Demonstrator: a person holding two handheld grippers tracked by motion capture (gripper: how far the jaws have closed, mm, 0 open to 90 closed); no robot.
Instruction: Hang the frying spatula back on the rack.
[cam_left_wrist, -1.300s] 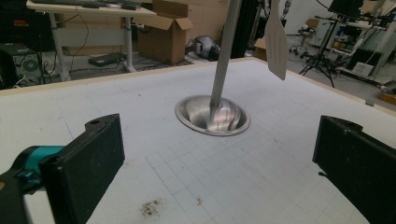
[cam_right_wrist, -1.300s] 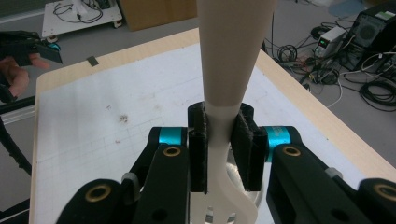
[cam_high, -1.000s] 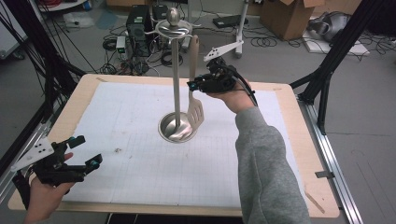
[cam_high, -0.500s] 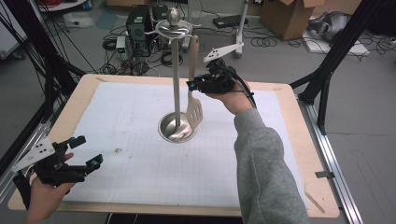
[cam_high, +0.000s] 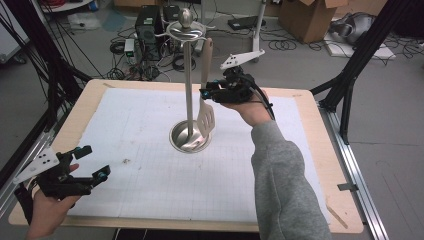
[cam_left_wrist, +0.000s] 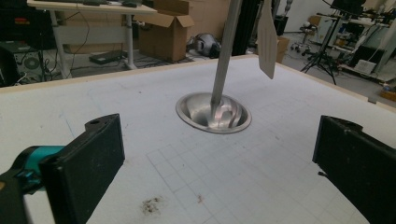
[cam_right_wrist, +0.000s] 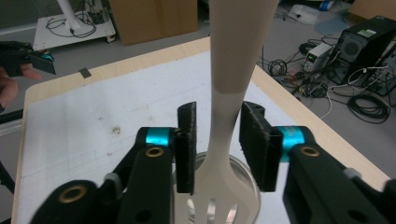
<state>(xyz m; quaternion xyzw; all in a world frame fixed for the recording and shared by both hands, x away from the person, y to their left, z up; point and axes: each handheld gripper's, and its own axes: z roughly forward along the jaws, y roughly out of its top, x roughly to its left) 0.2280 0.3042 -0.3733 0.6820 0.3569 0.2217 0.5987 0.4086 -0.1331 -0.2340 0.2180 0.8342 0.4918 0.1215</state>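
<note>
A steel utensil stand rises from a round dished base in the middle of the table. From a hook at its top hangs a pale slotted spatula, its blade just above the base. My right gripper is open with its jaws on either side of the spatula's handle, a small gap showing at the left jaw. At the table's near left corner my left gripper is open with nothing in it, pointed at the base and the pole.
White gridded paper covers the wooden table. A small brown stain marks the paper near the left gripper. Black frame posts, cables and cardboard boxes surround the table.
</note>
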